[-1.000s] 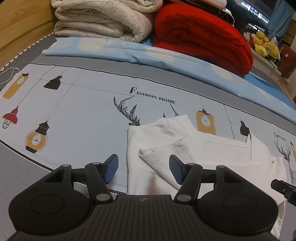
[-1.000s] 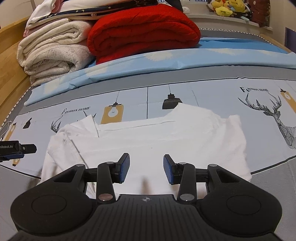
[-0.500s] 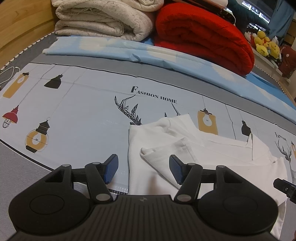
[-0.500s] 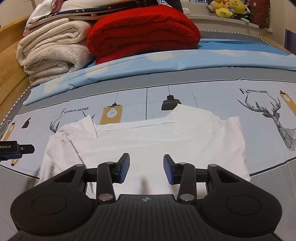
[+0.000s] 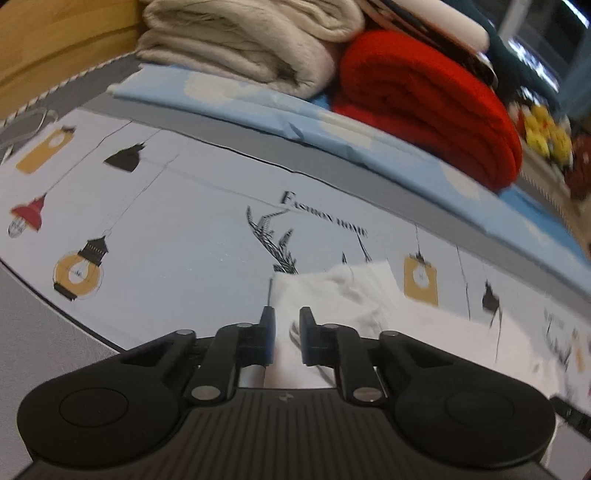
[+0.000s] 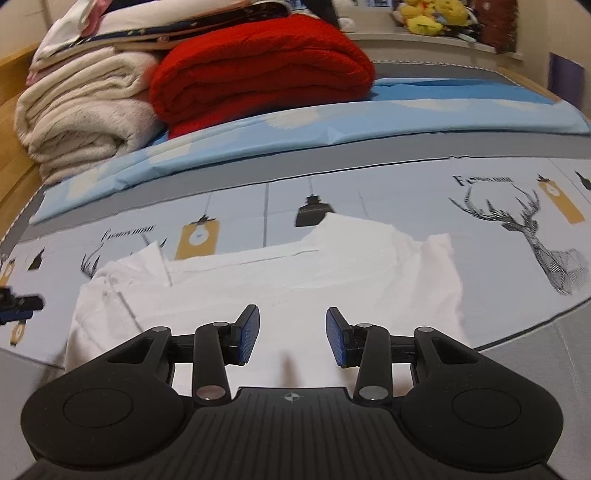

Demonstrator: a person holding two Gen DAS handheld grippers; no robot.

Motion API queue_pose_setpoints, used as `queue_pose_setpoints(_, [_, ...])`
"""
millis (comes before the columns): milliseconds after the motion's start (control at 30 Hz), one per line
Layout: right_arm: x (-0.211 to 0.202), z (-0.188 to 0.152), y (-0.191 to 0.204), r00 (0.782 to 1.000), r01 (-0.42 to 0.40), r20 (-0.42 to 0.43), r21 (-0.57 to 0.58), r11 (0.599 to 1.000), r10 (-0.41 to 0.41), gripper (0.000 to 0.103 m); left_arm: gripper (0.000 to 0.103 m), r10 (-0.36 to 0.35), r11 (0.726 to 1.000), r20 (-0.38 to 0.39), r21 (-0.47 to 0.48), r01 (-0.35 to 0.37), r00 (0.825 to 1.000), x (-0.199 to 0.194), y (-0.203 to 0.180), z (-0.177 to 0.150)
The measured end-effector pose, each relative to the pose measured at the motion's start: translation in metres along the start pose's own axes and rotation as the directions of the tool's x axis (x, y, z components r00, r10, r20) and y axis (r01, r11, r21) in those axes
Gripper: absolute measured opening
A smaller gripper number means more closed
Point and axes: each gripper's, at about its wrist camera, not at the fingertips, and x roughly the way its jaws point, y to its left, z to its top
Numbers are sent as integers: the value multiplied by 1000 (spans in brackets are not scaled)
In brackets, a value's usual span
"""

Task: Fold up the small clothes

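A white garment (image 6: 280, 273) lies partly folded on the printed bed sheet. In the left wrist view its left end (image 5: 332, 295) sits right in front of my left gripper (image 5: 284, 332), whose jaws have narrowed onto the garment's near left edge, with white cloth between the pads. My right gripper (image 6: 291, 339) is open and empty, low over the garment's near middle. The left gripper's tip (image 6: 18, 304) shows at the far left of the right wrist view.
A red blanket (image 6: 258, 85) and cream blankets (image 6: 81, 122) are stacked at the back of the bed on a light blue sheet (image 6: 332, 125). A wooden bed frame (image 5: 55, 40) runs along the left. Yellow plush toys (image 6: 428, 16) sit on a shelf behind.
My left gripper has closed from wide open onto the garment's left edge and moved forward. My right gripper has stayed open and barely moved.
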Motion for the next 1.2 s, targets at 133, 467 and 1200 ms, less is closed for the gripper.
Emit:
queue_pose_setpoints(133, [-3,5,-15,1000,7,13,68,998,-8,17,13,-34,996,-40,-84,31,999,11,8,4])
queue_pose_setpoints(467, [22,-2,-51,990,28,-141,279,960,12,18,40,-207,970,-149,-157,183,967,49,-21,-12])
queue_pose_setpoints(1200, [35,-9,-64,971,45,-232,407,912,55,23,30,177,979,-73,114,-168,981,61,-94,-52])
